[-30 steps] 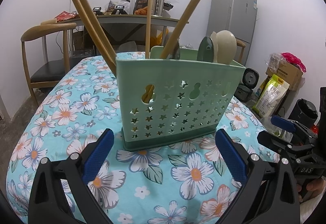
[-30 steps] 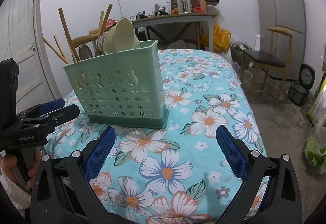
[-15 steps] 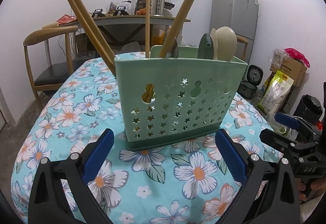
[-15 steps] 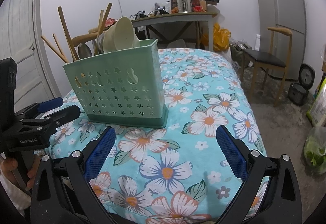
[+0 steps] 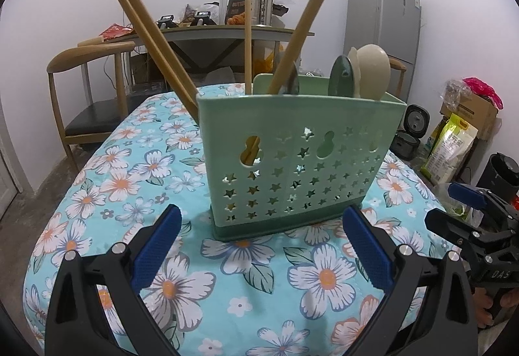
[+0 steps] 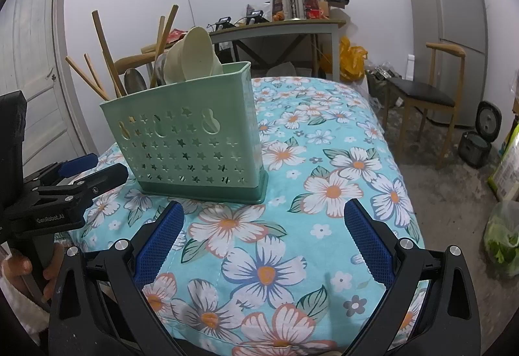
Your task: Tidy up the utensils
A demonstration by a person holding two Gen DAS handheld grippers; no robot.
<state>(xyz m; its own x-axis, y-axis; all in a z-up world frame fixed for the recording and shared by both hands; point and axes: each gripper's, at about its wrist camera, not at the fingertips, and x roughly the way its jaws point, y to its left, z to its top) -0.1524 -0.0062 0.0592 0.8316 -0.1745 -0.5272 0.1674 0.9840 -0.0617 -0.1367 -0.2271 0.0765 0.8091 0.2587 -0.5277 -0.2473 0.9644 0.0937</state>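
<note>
A mint green utensil holder (image 5: 292, 158) (image 6: 191, 142) with star cut-outs stands upright on the floral tablecloth (image 5: 136, 181). Wooden chopsticks (image 5: 152, 41) and a wooden handle (image 5: 308, 15) lean out of its left part. A cream spoon (image 5: 373, 70) (image 6: 194, 54) and a dark green one (image 5: 340, 77) stick up at its right end. A metal spoon (image 6: 134, 80) shows in the right wrist view. My left gripper (image 5: 262, 245) hangs open just short of the holder, nothing between its fingers. My right gripper (image 6: 262, 236) is open too, above the cloth, right of the holder.
A wooden chair (image 5: 87, 87) and a cluttered table (image 5: 227, 31) stand behind. A grey fridge (image 5: 382, 28) is at the back right, with bags and a box (image 5: 467, 129) on the floor. Another chair (image 6: 431, 90) and a rice cooker (image 6: 476, 145) sit right of the table.
The left wrist view has swung slightly, so the holder sits a little further right and nearer. The right gripper has barely moved. Both stay open.
</note>
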